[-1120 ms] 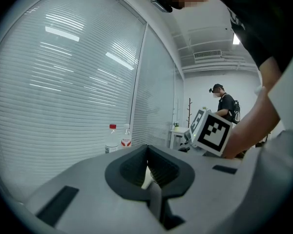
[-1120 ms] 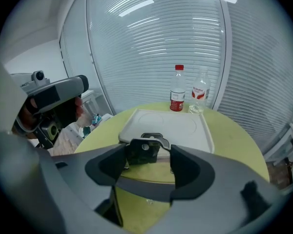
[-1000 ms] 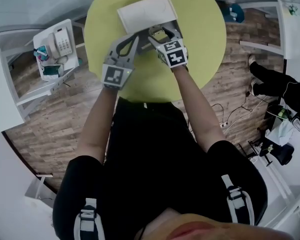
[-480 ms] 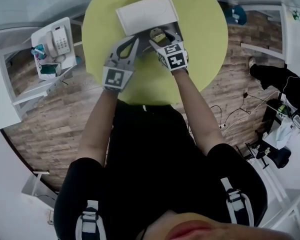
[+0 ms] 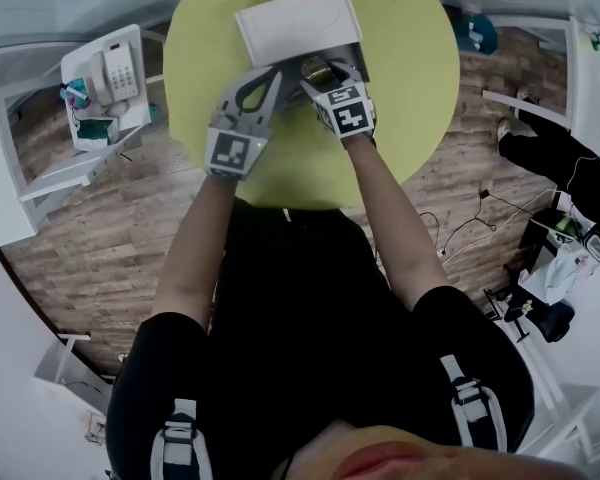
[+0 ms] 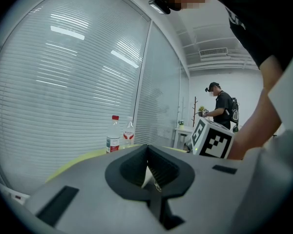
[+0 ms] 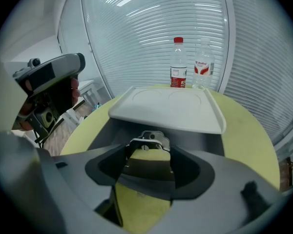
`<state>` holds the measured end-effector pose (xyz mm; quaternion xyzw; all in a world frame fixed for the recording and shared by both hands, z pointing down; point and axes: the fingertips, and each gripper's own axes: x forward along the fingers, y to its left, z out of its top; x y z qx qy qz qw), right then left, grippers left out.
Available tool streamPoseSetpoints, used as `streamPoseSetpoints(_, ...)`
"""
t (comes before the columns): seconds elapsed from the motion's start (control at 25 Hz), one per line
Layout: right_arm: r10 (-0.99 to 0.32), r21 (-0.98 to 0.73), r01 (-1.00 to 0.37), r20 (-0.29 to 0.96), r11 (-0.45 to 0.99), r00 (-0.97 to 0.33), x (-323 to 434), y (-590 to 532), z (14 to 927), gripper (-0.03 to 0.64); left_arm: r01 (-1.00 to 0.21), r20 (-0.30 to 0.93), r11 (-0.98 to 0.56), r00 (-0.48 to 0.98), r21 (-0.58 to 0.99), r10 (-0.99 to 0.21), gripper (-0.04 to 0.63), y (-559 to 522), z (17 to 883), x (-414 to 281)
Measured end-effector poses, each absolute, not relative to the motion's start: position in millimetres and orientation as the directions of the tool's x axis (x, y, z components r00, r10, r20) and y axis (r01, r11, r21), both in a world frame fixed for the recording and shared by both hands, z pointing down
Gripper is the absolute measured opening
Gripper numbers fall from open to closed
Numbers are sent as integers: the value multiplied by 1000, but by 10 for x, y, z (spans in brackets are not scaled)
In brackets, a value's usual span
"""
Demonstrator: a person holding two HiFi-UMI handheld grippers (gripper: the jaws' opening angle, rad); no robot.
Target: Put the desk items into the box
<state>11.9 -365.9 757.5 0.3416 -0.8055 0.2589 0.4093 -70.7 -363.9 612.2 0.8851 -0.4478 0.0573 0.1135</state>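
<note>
A grey box (image 5: 348, 54) with a white lid (image 5: 298, 23) leaning behind it stands at the far side of the round yellow-green table (image 5: 410, 88). My right gripper (image 5: 323, 69) is at the box's near edge, shut on a yellow item with a metal clip (image 5: 317, 71). In the right gripper view that yellow item (image 7: 145, 156) fills the space between the jaws of the right gripper (image 7: 147, 172), in front of the box (image 7: 205, 136) and the lid (image 7: 168, 106). My left gripper (image 5: 266, 76) sits by the box's left corner. Its jaws (image 6: 147, 172) look shut, with only a thin white sliver between them.
Two water bottles (image 7: 177, 65) stand behind the box at the table's far edge. A white side table with a telephone (image 5: 115, 83) is to the left. White furniture (image 5: 580, 58) stands on the right. A person (image 6: 223, 108) stands far off in the room.
Both grippers stay almost where they were. The right one, with the yellow item, has edged slightly closer to the box.
</note>
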Motion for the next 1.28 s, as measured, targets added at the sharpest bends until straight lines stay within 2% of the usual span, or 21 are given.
streamPoseSetpoints(0.6, -265, -107, -740, 892, 664, -366, 146, -3607, 7809, 295, -824, 180, -554, 566, 117, -804, 12, -3616, 6000, -777)
streamPoseSetpoints(0.76, -294, -99, -745, 878, 660, -377, 160, -3638, 7697, 295, -832, 183, -541, 555, 126, -811, 12, -3587, 5910, -814)
streamPoseSetpoints(0.96, -348, -94, -745, 840, 661, -415, 164, -3651, 7330, 295, -831, 177, -546, 556, 106, -812, 12, -3546, 5738, -842)
streamPoseSetpoints(1.28, -435, -149, -697, 685, 701, -584, 25, -3460, 6262, 280, -814, 141, -569, 580, 113, -802, 12, -3418, 5164, -861)
